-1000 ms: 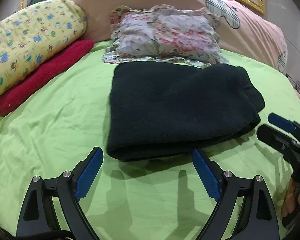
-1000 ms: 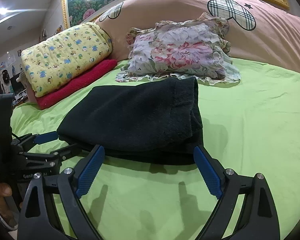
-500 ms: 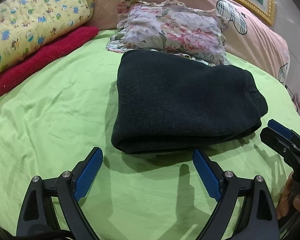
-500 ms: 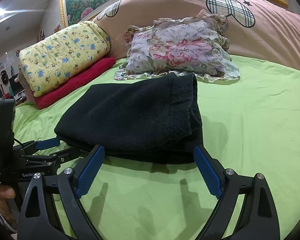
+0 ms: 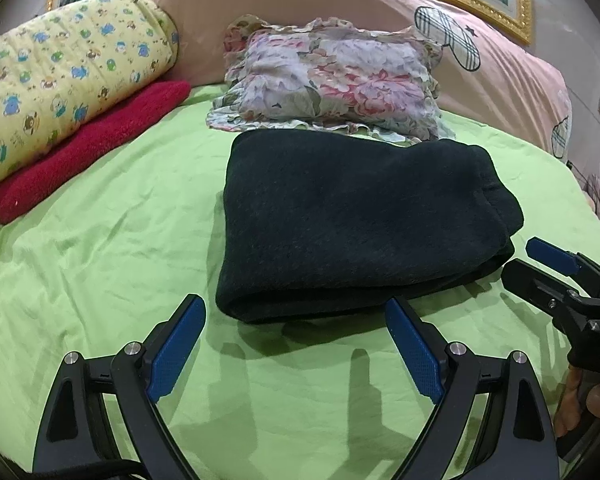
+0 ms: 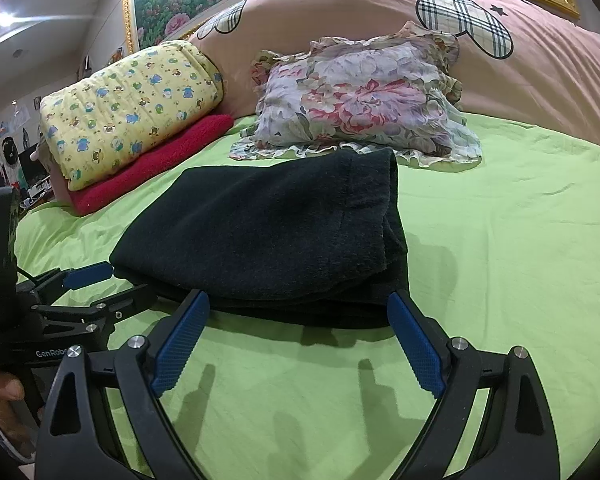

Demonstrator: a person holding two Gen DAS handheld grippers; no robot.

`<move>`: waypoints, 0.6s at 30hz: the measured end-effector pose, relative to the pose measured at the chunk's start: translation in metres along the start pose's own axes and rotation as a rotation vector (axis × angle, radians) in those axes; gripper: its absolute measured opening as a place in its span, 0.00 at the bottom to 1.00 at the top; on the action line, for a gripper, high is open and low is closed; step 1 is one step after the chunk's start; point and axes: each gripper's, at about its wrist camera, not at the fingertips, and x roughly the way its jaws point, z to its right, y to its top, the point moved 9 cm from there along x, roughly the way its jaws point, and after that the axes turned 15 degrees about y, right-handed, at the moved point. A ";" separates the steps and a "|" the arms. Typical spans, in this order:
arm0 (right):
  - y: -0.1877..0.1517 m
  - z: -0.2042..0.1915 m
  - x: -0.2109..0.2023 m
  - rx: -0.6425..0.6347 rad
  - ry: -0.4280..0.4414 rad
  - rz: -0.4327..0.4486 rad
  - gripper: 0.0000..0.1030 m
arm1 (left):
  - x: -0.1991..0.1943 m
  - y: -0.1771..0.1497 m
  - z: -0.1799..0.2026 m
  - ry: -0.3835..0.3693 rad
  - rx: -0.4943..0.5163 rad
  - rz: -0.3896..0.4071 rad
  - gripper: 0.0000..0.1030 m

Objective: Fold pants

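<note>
The dark, thick fleece pants (image 5: 356, 224) are lying folded into a compact rectangular bundle on the lime-green sheet of the bed (image 5: 100, 280), filling the middle of the left wrist view and sitting centre-left in the right wrist view (image 6: 268, 236). Their far edge is lying just in front of the frilled floral pillow (image 5: 332, 80), whose ruffle it seems to be touching.

The left tongs (image 5: 296, 344) are hovering at the bottom of their frame, jaws standing wide apart with nothing between the blue pads, just short of the bundle's near folded edge. The right tongs (image 6: 298, 344) are likewise gaping wide and empty, low in their own frame, with the bundle's near edge lying just beyond the fingertips. Each pair of tongs is also showing at the side edge of the other's view, flanking the near corners of the bundle.

Judging by the neat layered stack, the folding is looking finished or nearly so; this seems to be the releasing and checking stage. If another fold is wanted, the next move is calling for both tongs to be pinching the near edge at its two corners and carrying it toward the pillow together; otherwise only pulling away.

At upper left, a yellow cartoon-print rolled quilt (image 5: 60, 80) is resting on a red folded blanket (image 5: 92, 152), well apart from the pants.
</note>
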 end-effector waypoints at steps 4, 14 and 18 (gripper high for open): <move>0.000 0.000 0.000 0.003 0.000 0.000 0.88 | 0.000 0.002 0.001 0.007 0.006 0.003 0.89; 0.000 -0.001 0.000 0.001 0.000 -0.001 0.88 | 0.002 0.002 0.000 0.007 0.012 -0.008 0.89; 0.000 0.000 0.000 0.001 0.000 -0.002 0.88 | 0.004 0.002 0.001 0.002 0.012 -0.014 0.89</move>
